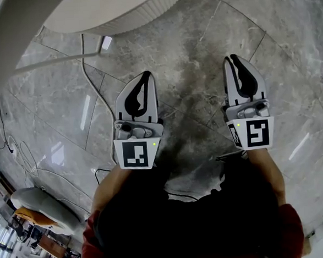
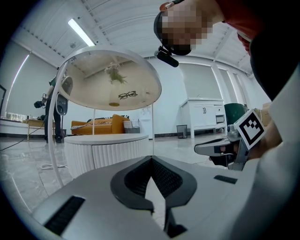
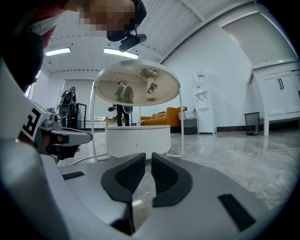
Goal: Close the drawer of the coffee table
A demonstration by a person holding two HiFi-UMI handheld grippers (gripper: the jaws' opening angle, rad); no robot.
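Approach: the coffee table (image 3: 137,139) stands far ahead, well apart from both grippers. The left gripper (image 1: 146,75) has its fingers touching at the tips; the right gripper (image 1: 232,58) holds its fingers a slit apart, empty. Next, reach the drawer front (image 2: 108,154).

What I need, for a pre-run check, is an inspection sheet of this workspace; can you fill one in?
Surface: glossy grey marble floor.
Job's things: round white coffee table ahead of both grippers; cannot tell if its drawer is open or closed.
Clutter: glasses on the table's clear upper shelf.
Grippers: left gripper shut, empty; right gripper jaws a slit apart, empty.
Cables: white cable and black cable on the floor.
Surroundings: orange sofa, white cabinet, bin.
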